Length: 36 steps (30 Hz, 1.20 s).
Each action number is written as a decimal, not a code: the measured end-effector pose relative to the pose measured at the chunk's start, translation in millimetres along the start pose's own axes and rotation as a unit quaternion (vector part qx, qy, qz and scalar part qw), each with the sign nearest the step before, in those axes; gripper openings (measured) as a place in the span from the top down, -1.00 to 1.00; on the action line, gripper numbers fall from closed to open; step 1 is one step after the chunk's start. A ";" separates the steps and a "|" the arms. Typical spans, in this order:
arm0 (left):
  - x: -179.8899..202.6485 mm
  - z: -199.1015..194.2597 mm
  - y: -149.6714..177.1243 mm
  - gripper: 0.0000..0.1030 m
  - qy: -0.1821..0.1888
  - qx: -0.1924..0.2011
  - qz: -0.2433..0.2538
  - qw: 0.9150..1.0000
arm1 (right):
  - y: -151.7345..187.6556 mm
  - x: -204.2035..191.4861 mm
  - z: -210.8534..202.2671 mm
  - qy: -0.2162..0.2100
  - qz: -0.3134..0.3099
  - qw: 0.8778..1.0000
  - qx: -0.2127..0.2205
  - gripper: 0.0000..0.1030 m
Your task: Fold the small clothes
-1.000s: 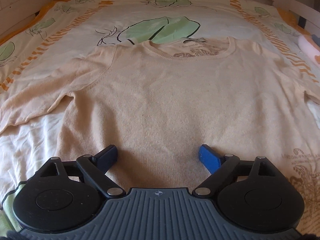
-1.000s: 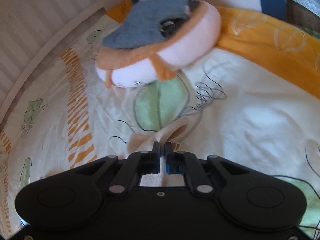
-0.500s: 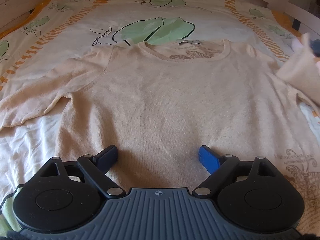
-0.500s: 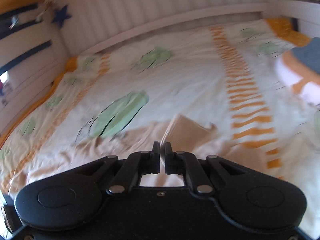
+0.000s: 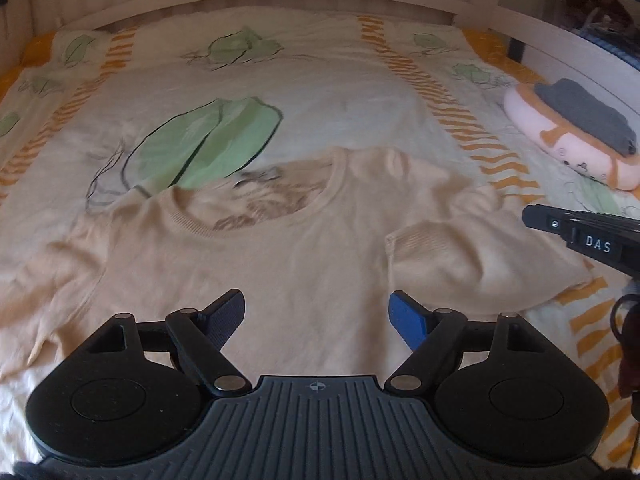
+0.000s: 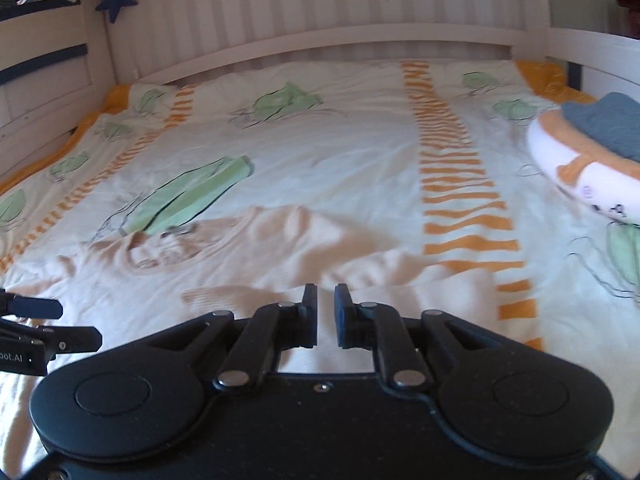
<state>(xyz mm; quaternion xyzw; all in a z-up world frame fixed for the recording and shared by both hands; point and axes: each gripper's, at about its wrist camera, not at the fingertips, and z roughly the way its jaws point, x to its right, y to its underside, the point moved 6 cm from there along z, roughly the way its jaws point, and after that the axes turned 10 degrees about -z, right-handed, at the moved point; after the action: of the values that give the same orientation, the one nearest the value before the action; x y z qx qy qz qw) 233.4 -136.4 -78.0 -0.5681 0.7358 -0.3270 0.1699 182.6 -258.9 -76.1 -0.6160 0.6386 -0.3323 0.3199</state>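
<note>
Cream sweater lying flat on a bed, one sleeve folded in.

The sweater lies ahead of both grippers, collar farthest away. Left gripper hovers above its body, jaws wide, closing, empty. Right gripper is nearest the folded sleeve, jaws slightly parted, opening, nothing between them. Leaf-patterned bedspread; white slatted headboard behind.

So the right gripper swung the sweater's right sleeve in off the bed's right edge, laid it folded over the chest, and its jaws are now opening with nothing between them, while the left gripper, closing, pulled back.
</note>
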 end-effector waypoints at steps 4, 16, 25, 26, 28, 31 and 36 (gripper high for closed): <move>35.7 34.6 -7.8 -0.53 0.018 0.002 0.075 0.997 | -2.5 22.4 -4.4 0.021 0.014 1.000 0.017 0.15; 55.7 82.0 -20.9 0.92 0.086 -0.049 0.009 0.995 | -6.3 64.9 -5.6 0.038 0.085 0.995 0.033 0.14; -2.8 17.7 -75.1 0.92 0.053 0.041 -0.057 0.996 | 5.5 88.5 -2.3 0.051 0.140 0.989 0.013 0.09; -12.7 11.2 -80.4 0.92 0.045 0.049 -0.061 0.996 | 6.4 89.0 -1.7 0.050 0.143 0.988 0.011 0.09; -35.7 -1.4 -90.6 0.92 0.025 0.066 -0.069 0.995 | 7.7 89.0 0.6 0.048 0.146 0.988 0.007 0.09; -69.8 -9.9 -97.1 0.92 -0.006 0.073 -0.088 0.993 | 9.2 85.1 4.8 0.043 0.142 0.989 -0.001 0.10; -121.9 -8.5 -90.2 0.92 -0.056 0.065 -0.126 0.988 | 11.1 73.3 13.3 0.030 0.125 0.992 -0.015 0.09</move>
<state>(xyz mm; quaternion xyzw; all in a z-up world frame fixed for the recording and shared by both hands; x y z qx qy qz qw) 329.7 -31.1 -25.8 -0.6615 0.6250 -0.3605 0.2045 184.4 -332.3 -92.8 -0.5263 0.7246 -0.2981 0.3304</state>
